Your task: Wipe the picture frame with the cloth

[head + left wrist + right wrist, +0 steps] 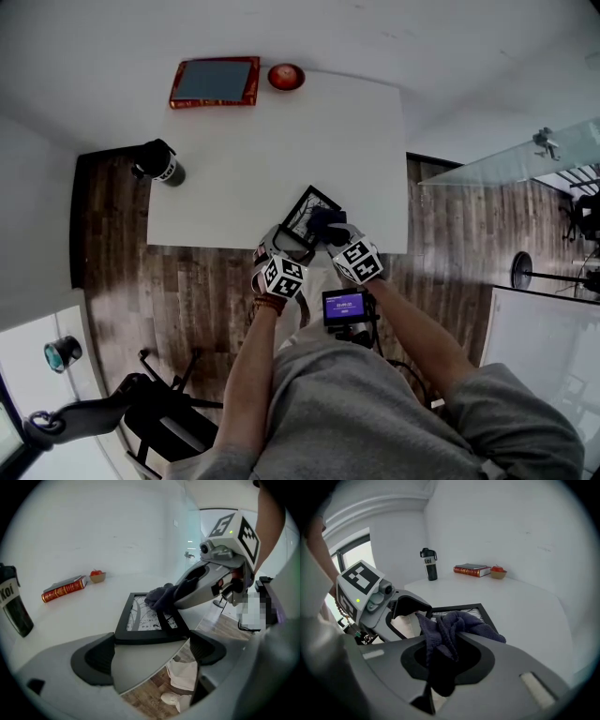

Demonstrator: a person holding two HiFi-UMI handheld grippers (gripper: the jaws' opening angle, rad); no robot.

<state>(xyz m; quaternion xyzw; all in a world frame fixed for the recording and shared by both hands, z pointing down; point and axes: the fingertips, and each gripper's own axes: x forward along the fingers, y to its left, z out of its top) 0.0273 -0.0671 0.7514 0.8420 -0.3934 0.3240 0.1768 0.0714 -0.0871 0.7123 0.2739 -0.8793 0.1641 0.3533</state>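
Observation:
A black picture frame (309, 208) with a black-and-white print lies at the near edge of the white table (244, 159). My left gripper (284, 242) is shut on the frame's near edge (151, 638), which sits between its two pads. A dark blue-grey cloth (452, 627) is bunched in my right gripper (445, 654), shut on it. The cloth (161, 597) rests on the frame's far right corner, with the right gripper (330, 232) just behind it. Both grippers stand side by side at the table's front edge.
A red book (214, 82) and a small bowl with a red fruit (286, 76) lie at the table's far edge. A black bottle (161, 164) stands at its left edge. A glass table (506, 164) is to the right and a chair (159, 412) lower left.

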